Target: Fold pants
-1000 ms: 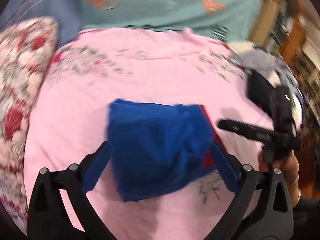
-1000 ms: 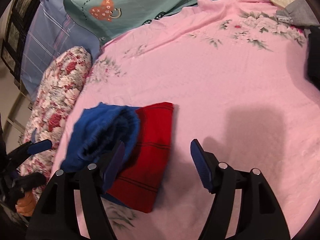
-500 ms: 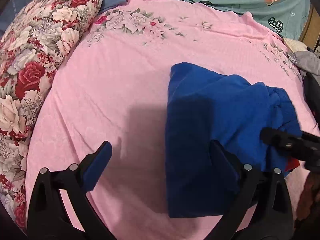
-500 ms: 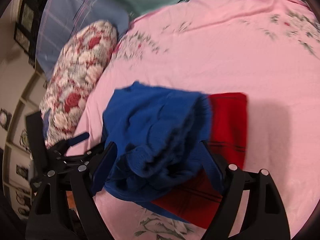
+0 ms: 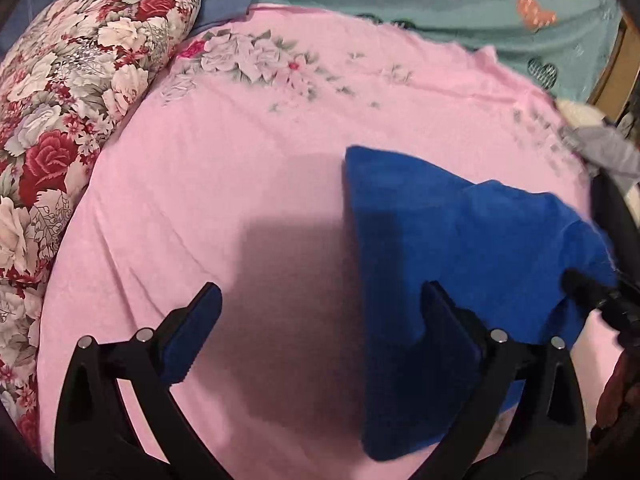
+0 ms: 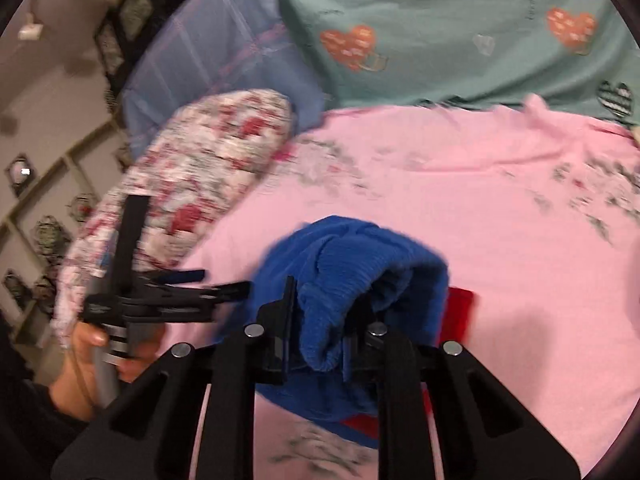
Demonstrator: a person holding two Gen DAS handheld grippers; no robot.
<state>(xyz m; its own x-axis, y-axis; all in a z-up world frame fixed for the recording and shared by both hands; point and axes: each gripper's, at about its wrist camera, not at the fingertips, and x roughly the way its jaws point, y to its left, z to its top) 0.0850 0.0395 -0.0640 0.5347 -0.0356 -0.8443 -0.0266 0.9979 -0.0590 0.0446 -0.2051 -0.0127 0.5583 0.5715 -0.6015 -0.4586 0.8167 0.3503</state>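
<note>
The folded blue pants (image 5: 452, 252) lie on the pink bed sheet (image 5: 248, 160), on top of a folded red garment (image 6: 458, 312). My right gripper (image 6: 320, 320) is shut on the ribbed waistband end of the blue pants (image 6: 352, 276). My left gripper (image 5: 320, 320) is open and empty, low over the sheet; its right finger overlaps the pants' near edge. The left gripper also shows in the right wrist view (image 6: 192, 288), held by a hand, left of the pants.
A floral bolster pillow (image 5: 68, 116) lies along the left side of the bed. A teal heart-print cover (image 5: 440, 4) and a blue pillow (image 6: 216, 60) lie at the far end. Grey clothing (image 5: 604, 152) sits at the right edge.
My right gripper moved in and shut on the blue pants' waistband; it was open before. My left gripper shifted left off the pants and stays open.
</note>
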